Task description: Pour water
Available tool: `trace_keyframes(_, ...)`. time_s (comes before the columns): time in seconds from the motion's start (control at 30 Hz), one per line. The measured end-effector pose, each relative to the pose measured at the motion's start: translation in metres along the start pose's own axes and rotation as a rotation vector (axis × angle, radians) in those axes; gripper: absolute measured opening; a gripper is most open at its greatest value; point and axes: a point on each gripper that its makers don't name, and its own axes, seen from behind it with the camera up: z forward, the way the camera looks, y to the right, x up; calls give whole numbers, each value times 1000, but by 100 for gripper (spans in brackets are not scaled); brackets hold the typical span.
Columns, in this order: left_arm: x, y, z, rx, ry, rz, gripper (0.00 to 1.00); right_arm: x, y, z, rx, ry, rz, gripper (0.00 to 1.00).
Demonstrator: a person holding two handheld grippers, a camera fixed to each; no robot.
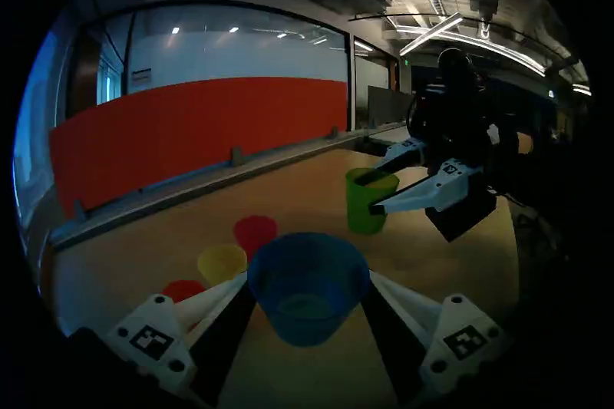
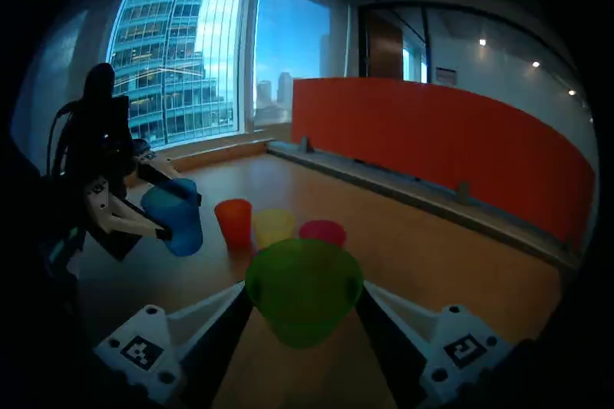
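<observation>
the jaws of the left gripper (image 1: pixel 307 282) hold the blue cup (image 1: pixel 307 321) over the tabletop (image 1: pixel 307 194). the jaws of the right gripper (image 2: pixel 303 290) hold the green cup (image 2: pixel 303 317). a red cup (image 1: pixel 255 231) and a yellow cup (image 1: pixel 222 262) stand nearby

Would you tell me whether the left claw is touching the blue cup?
Touching. The left gripper view shows the left claw pressing the blue cup's sides.

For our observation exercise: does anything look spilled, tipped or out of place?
Nothing stands out. The blue cup and green cup look roughly upright, the orange-red cup, yellow cup and pink cup stand upright on the table, and no spill shows.
</observation>
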Motion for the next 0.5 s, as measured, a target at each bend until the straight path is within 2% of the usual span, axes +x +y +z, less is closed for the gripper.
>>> trace_keyframes(0.5, 46, -21, -20, 68, 133, -15, 86, 37, -9, -27, -31, 127, -26, 91)
